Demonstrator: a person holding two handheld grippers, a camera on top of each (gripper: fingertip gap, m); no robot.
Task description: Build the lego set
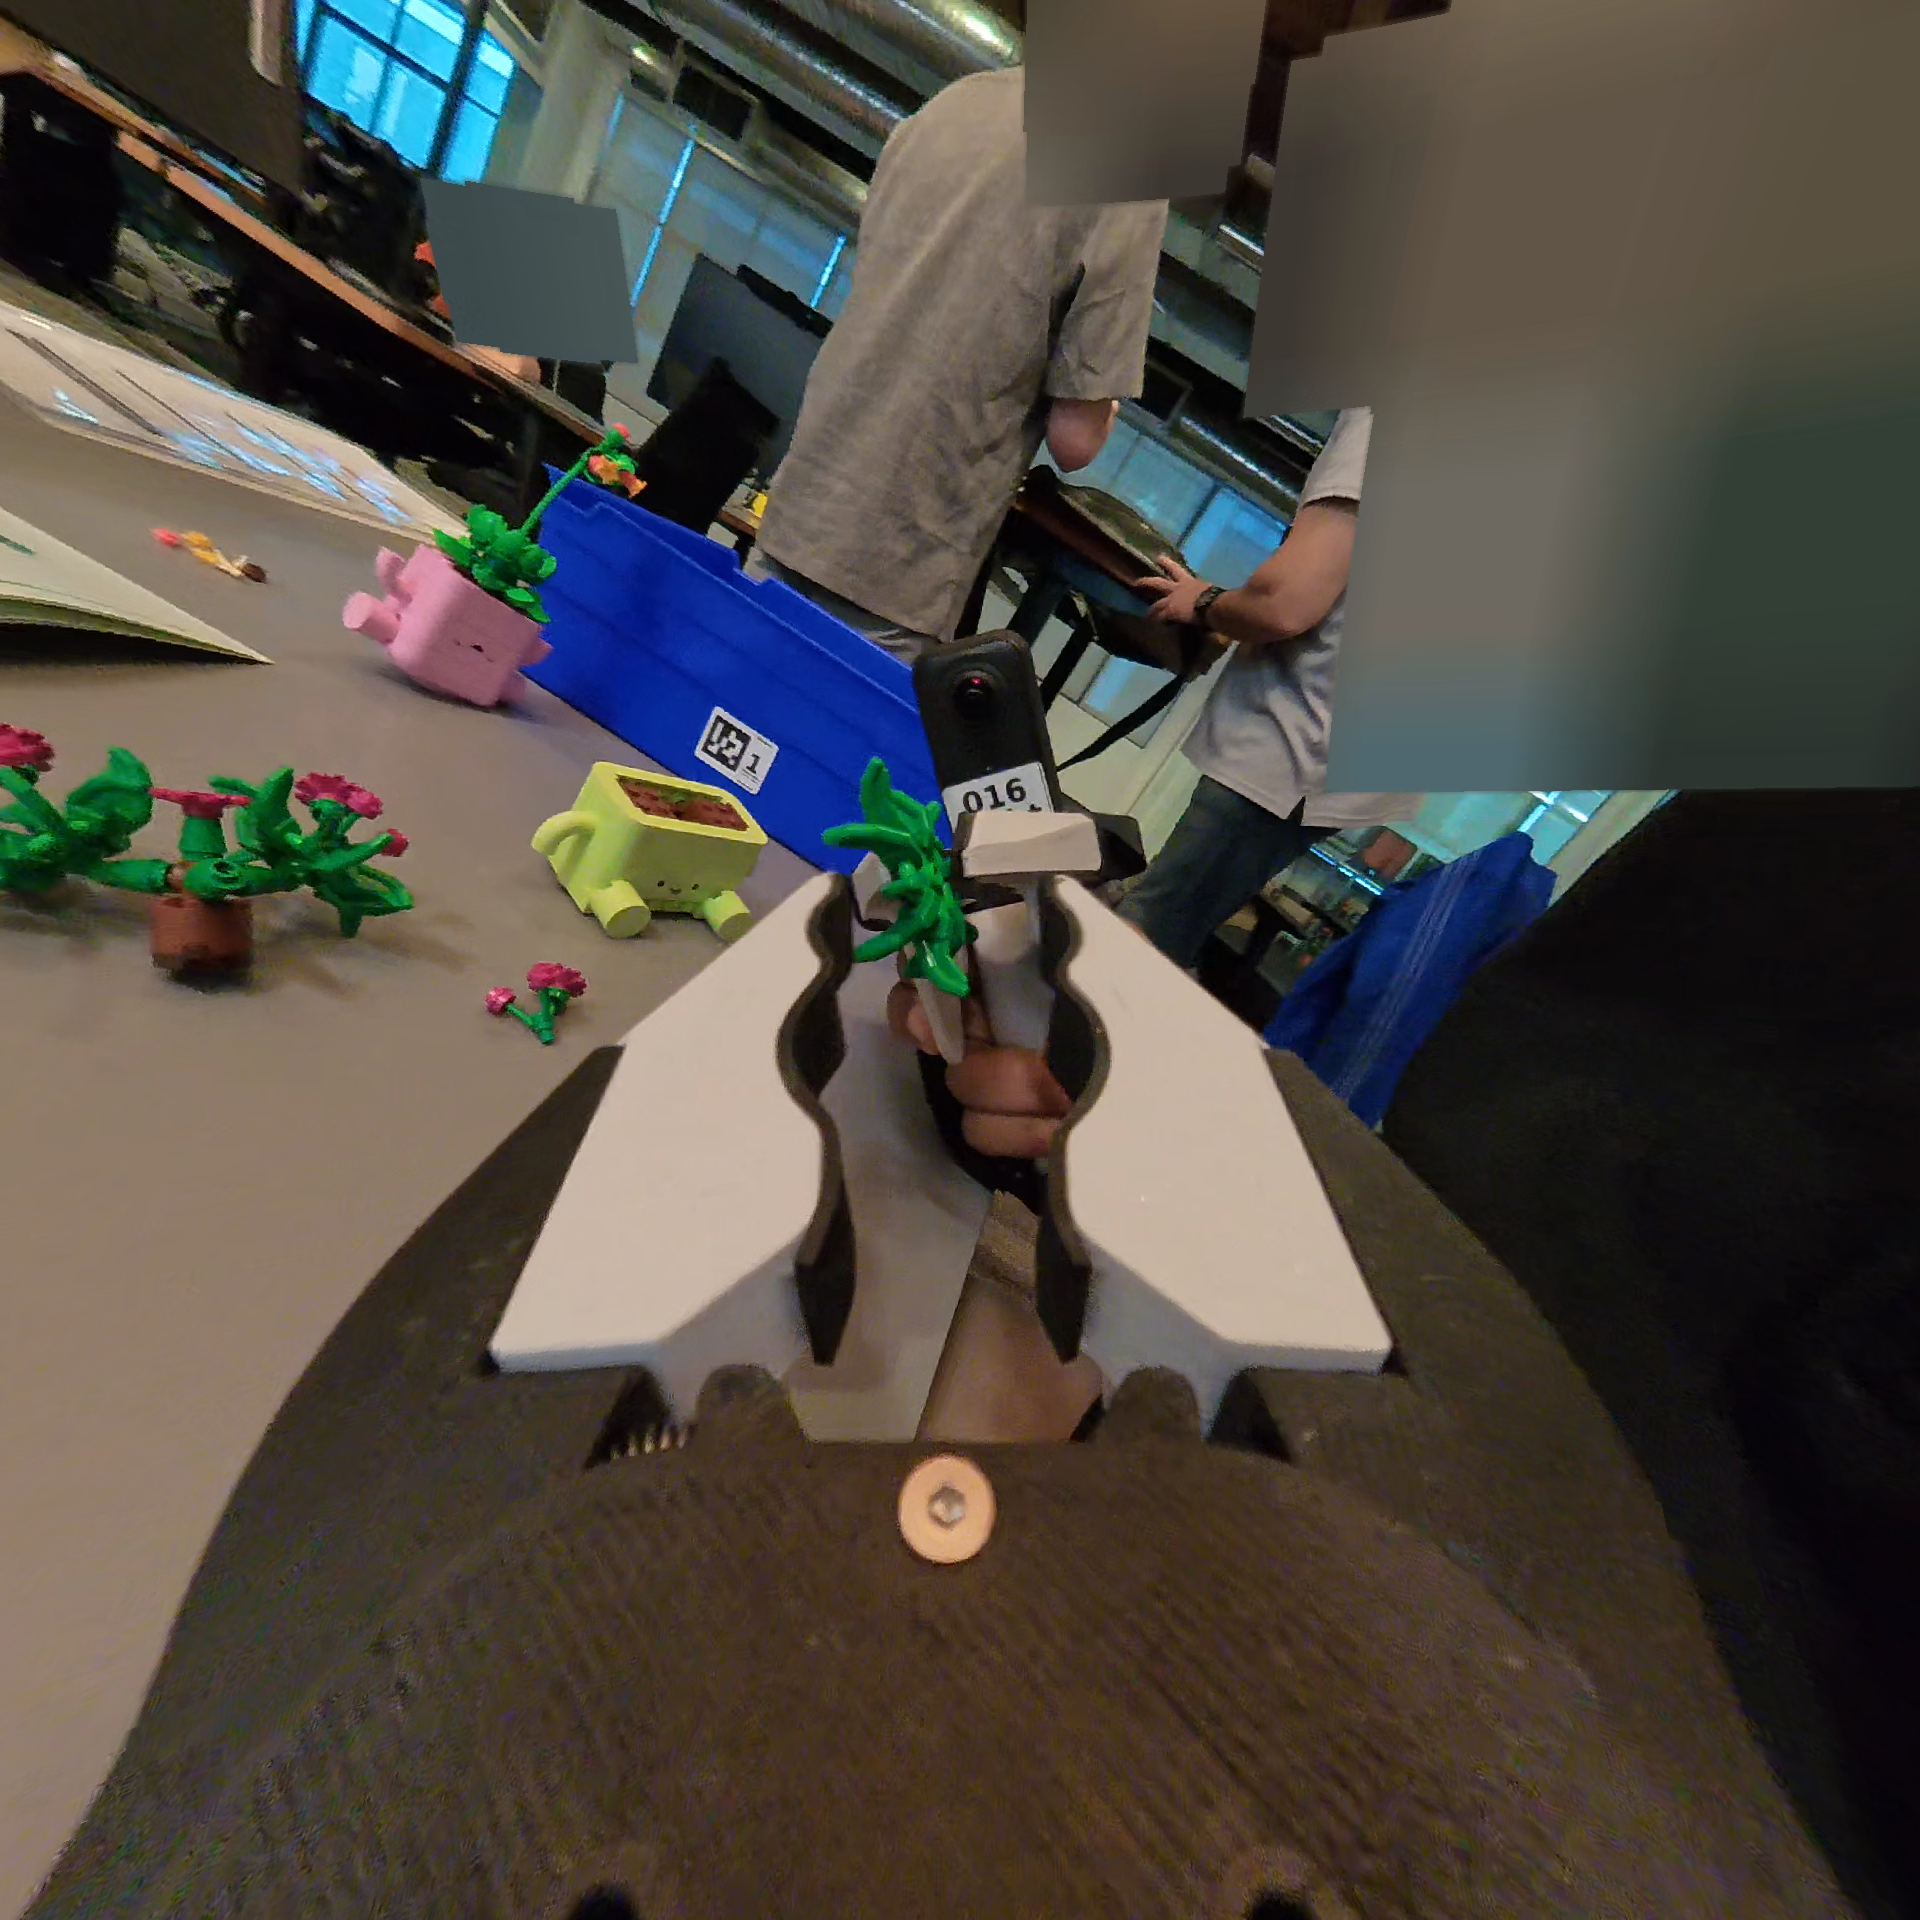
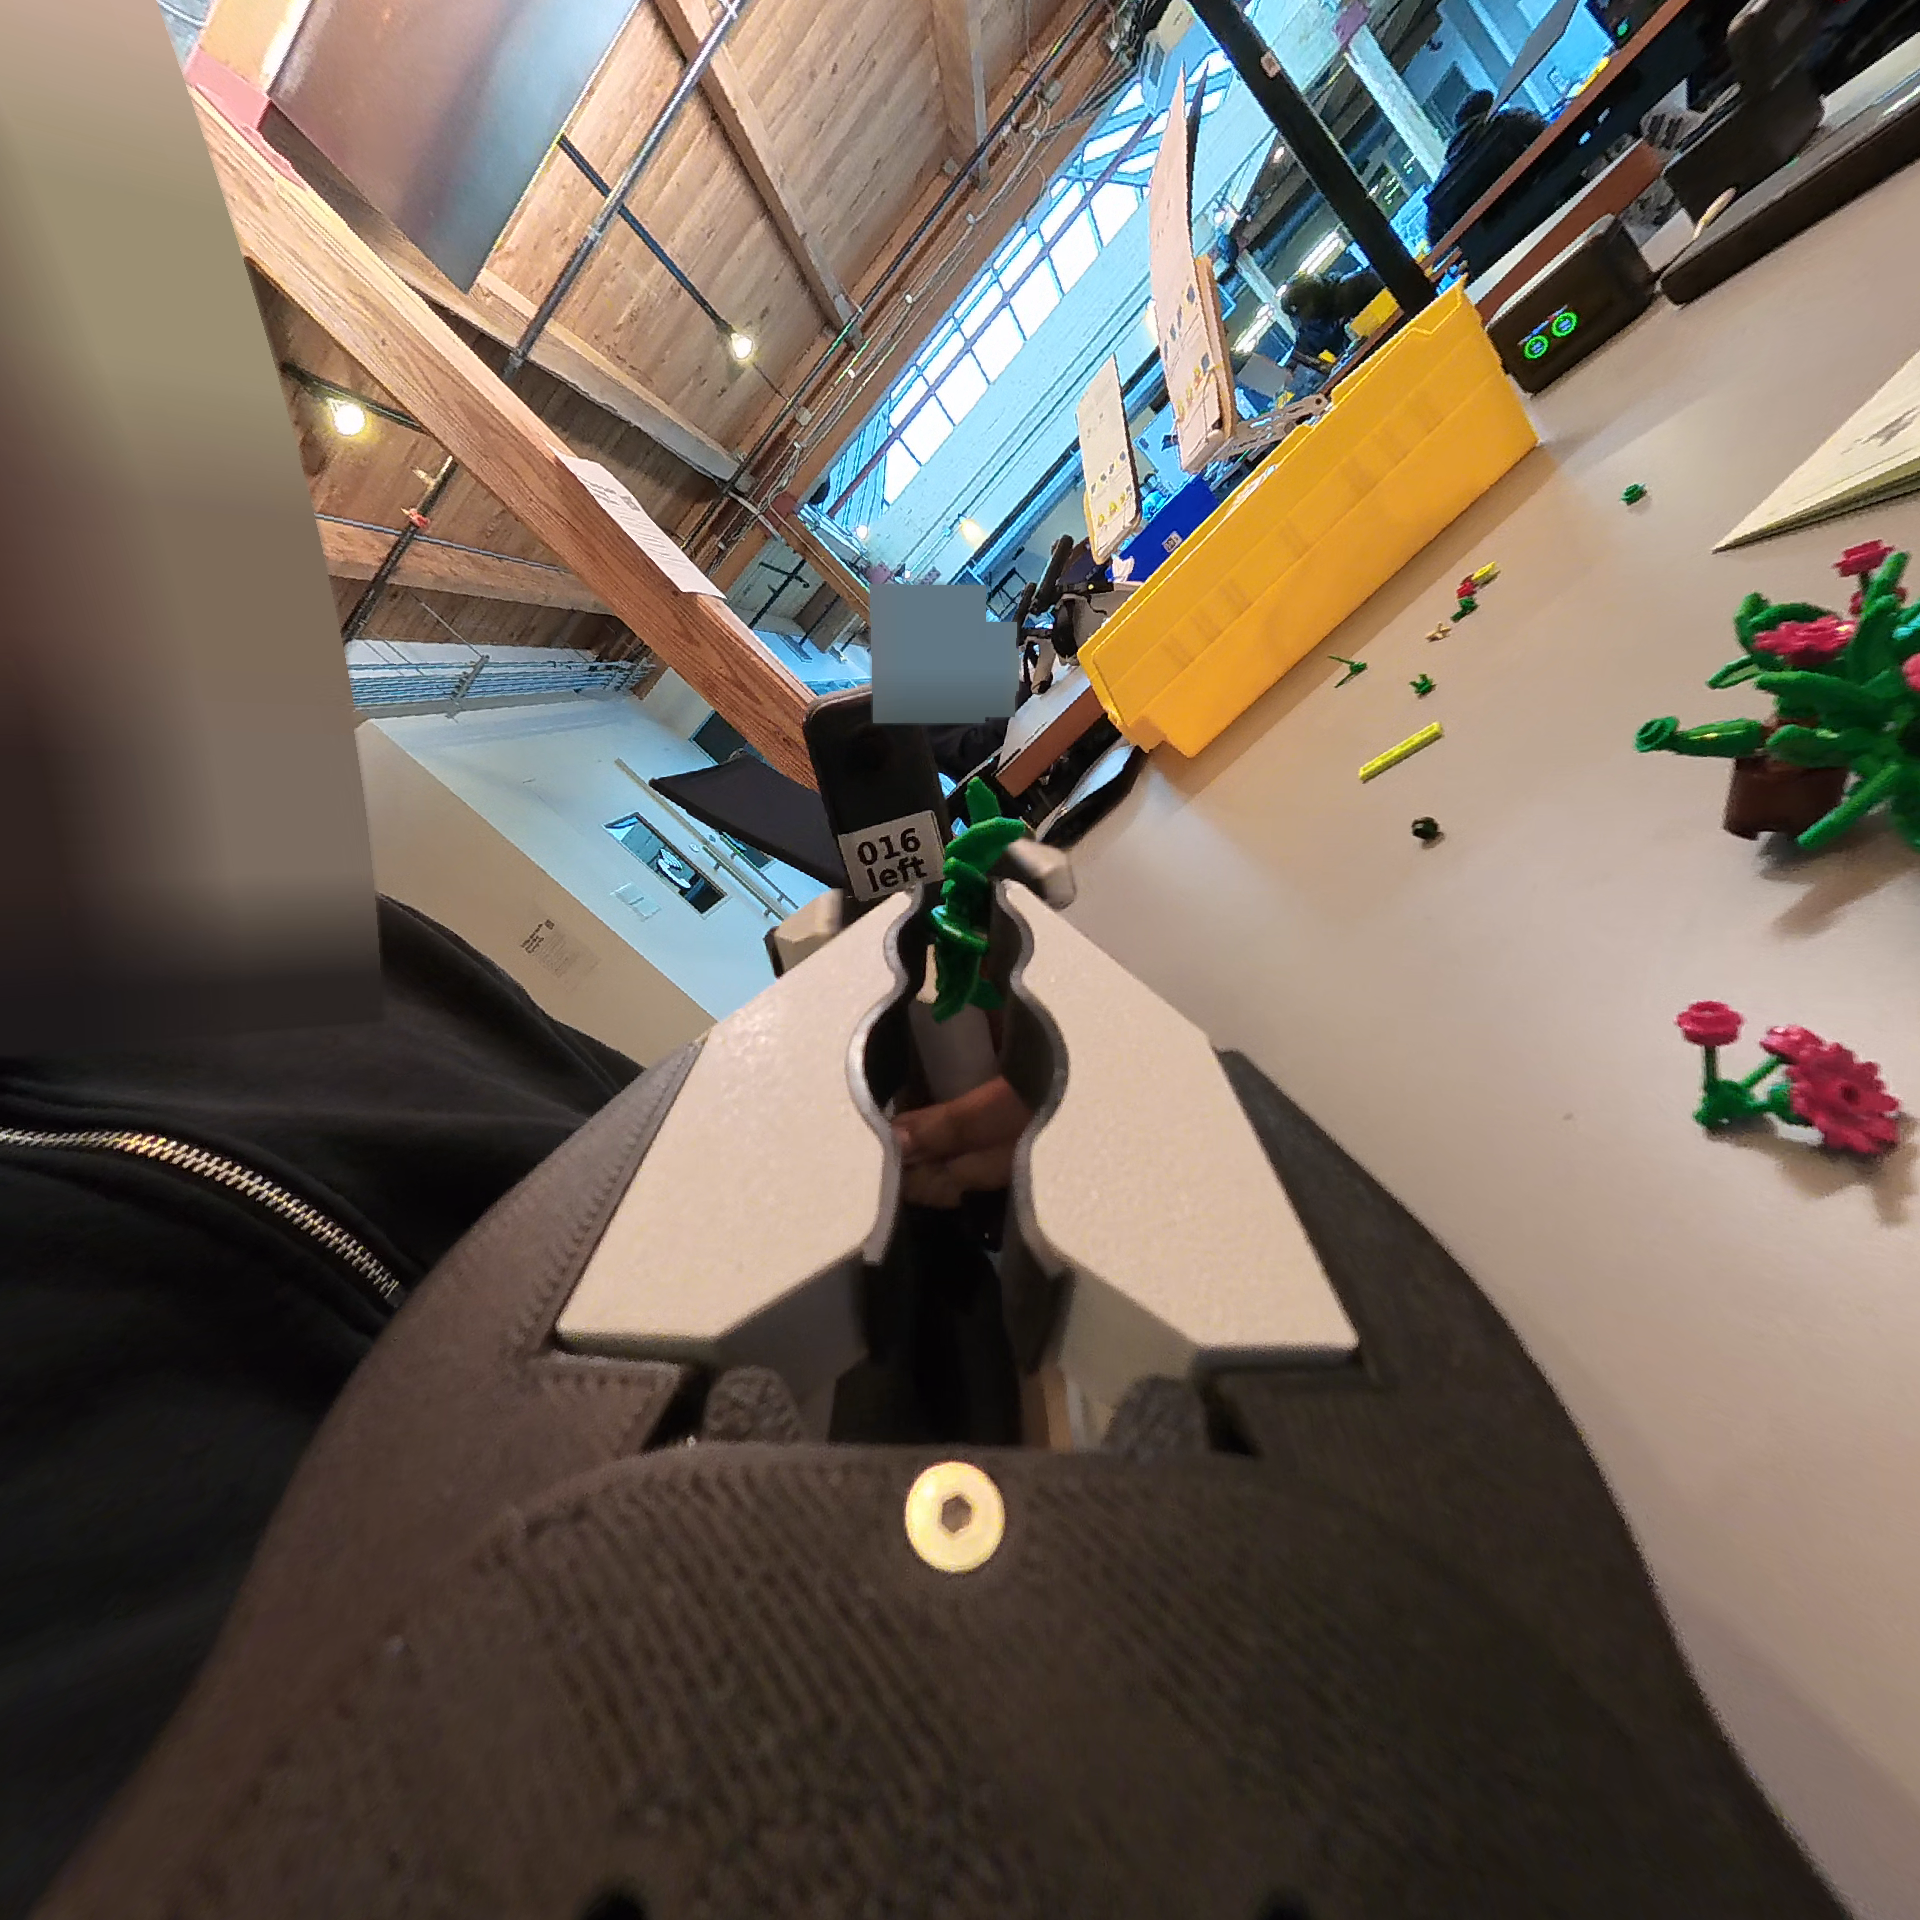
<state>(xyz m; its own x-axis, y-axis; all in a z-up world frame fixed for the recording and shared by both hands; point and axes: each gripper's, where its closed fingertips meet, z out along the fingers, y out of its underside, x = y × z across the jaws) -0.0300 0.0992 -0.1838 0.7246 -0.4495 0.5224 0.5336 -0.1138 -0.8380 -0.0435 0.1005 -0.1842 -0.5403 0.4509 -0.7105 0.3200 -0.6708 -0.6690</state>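
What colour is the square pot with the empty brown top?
Lime green pot, seen best in the left wrist view.

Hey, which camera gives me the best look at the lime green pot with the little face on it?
The left wrist view. The lime green pot sits whole and unobstructed on the grey table, in front of the blue bin, showing its face, handle, feet and brown top. The right wrist view does not show the pot at all.

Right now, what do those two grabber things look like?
Each gripper has two pale grey, wedge-shaped fingers with dark wavy inner edges, set in a black ribbed body with a round metal screw. The other gripper looks the same. Each carries a black camera with a white sticker. The person wears a black zip jacket.
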